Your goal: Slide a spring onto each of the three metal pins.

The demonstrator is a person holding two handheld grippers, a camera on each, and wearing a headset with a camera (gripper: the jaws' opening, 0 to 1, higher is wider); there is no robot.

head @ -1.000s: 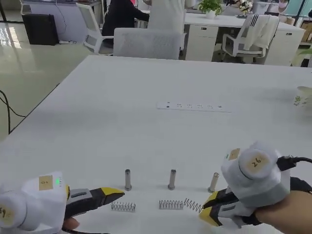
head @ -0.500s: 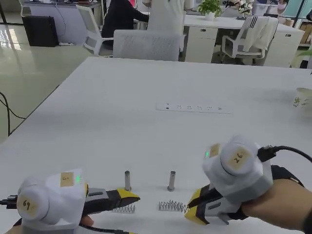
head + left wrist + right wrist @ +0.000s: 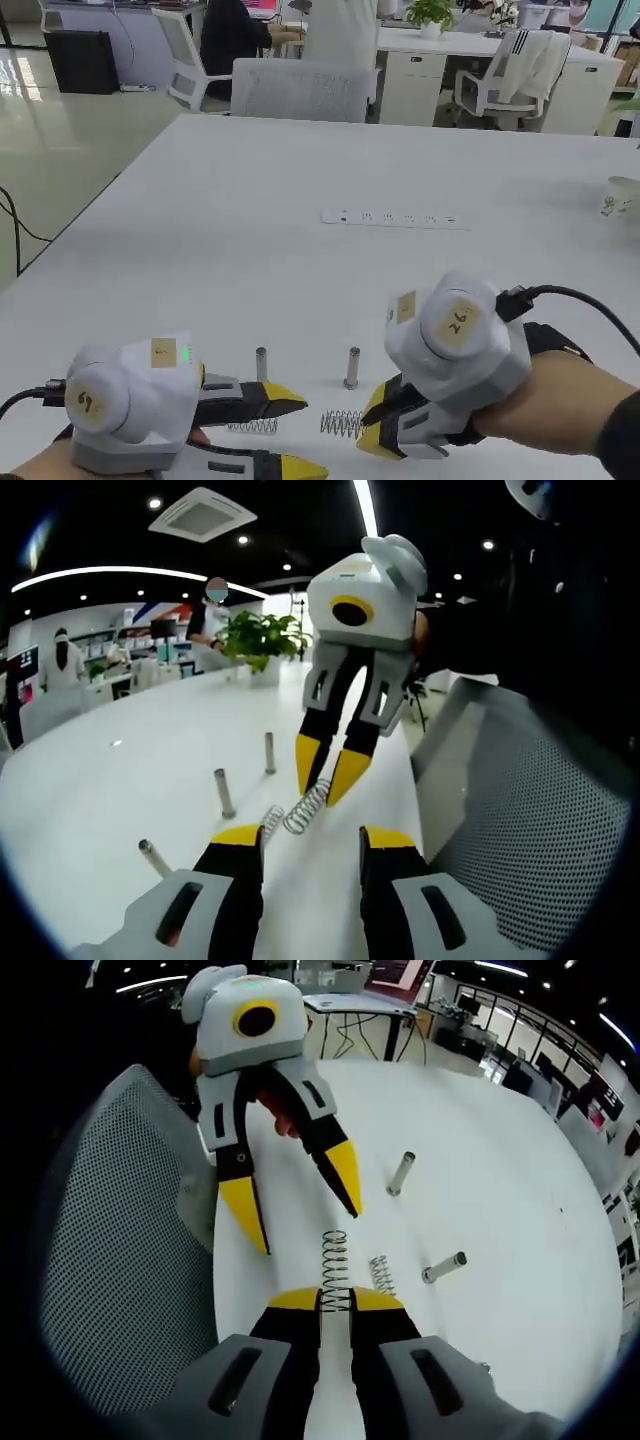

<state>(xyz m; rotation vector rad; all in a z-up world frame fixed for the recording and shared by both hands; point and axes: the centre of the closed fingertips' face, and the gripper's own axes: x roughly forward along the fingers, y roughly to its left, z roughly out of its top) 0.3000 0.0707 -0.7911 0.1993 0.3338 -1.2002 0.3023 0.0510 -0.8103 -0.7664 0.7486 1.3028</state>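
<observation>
The right claw (image 3: 335, 1302) is pinched onto one end of a spring (image 3: 335, 1255), a thin coil of bright wire down by the near edge of the smooth white table (image 3: 300, 180), just in front of the upright, round steel pins (image 3: 352, 367). A second spring (image 3: 250, 427) lies to its left, and the left claw (image 3: 312, 845) hangs open and empty beside them. The coil looks light, bendy and apt to roll, so a gentle hold near one end, leaving the bore free, should suit threading.
</observation>
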